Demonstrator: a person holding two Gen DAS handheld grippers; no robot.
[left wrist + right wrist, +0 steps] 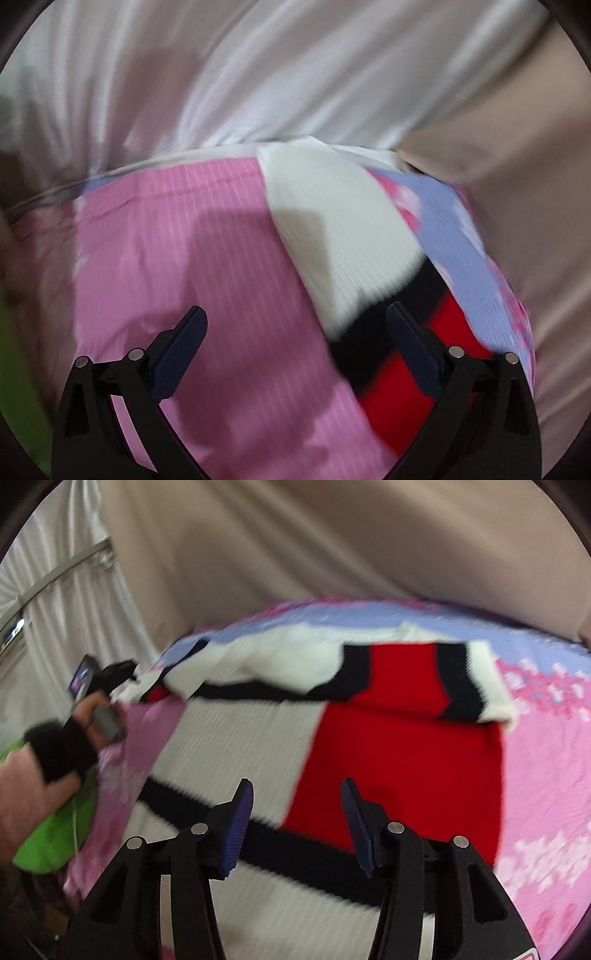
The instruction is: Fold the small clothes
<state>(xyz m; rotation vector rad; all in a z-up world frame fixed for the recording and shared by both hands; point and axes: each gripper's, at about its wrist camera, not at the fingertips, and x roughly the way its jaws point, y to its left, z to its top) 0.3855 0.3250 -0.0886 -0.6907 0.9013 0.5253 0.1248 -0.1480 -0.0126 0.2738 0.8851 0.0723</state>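
Note:
A small knit sweater in white, red and black blocks (369, 746) lies on a pink and lilac bedspread (546, 775). One part is folded over along its far edge. My right gripper (297, 801) is open and empty, hovering just above the sweater's near half. In the left wrist view the sweater (343, 236) shows its white corner at centre right. My left gripper (297, 325) is open and empty above the pink bedspread (166, 258), beside the sweater's edge. The left gripper (101, 675) also shows in the right wrist view, held in a hand at the far left.
White curtains (221, 81) and a beige drape (332, 546) hang behind the bed. A green cloth (55, 834) lies at the bed's left edge under the person's arm (33, 782). Both views are motion-blurred.

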